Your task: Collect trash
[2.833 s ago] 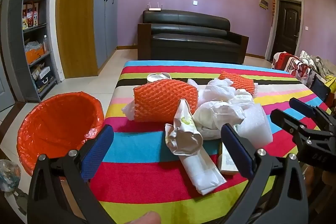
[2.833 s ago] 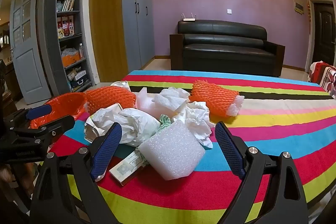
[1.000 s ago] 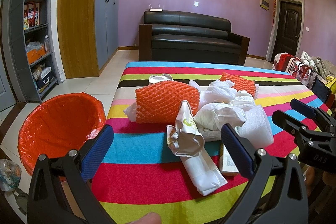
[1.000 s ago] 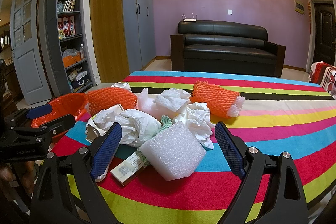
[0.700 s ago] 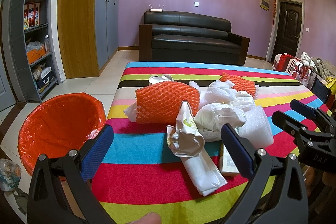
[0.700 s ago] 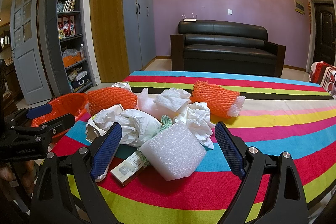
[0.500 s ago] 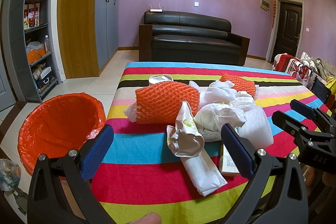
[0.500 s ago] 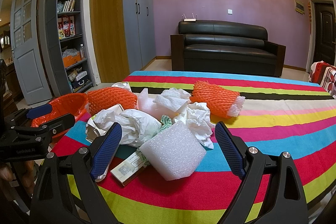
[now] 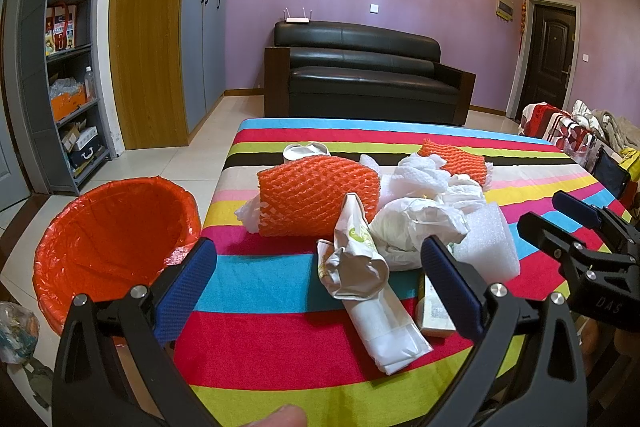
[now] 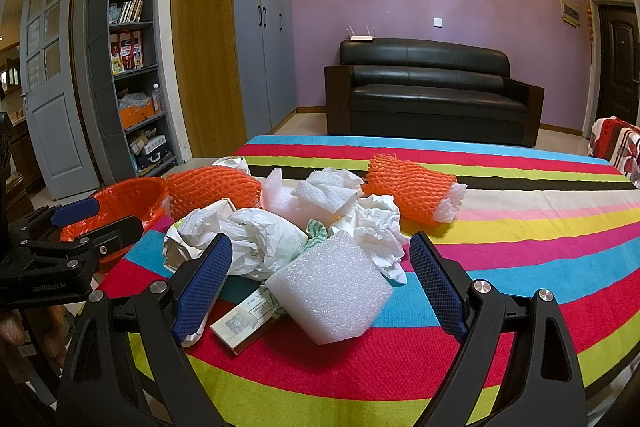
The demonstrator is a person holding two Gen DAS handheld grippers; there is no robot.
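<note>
Trash [image 9: 400, 223] lay heaped on the striped desk [image 9: 280, 343], right of the orange bin [image 9: 116, 239]. Left gripper [image 9: 320, 283] and right gripper [image 10: 320, 267] hovered before the heap, both spread wide, empty.

The left gripper [image 9: 318, 277] is level, its blue-padded fingers [image 9: 186, 285] spread wide with nothing between them. The right gripper [image 10: 320, 279] is posed likewise, fingers [image 10: 438, 281] wide apart and empty. Both point forward side by side. A fingertip [image 9: 280, 417] shows at the left view's bottom edge.
</note>
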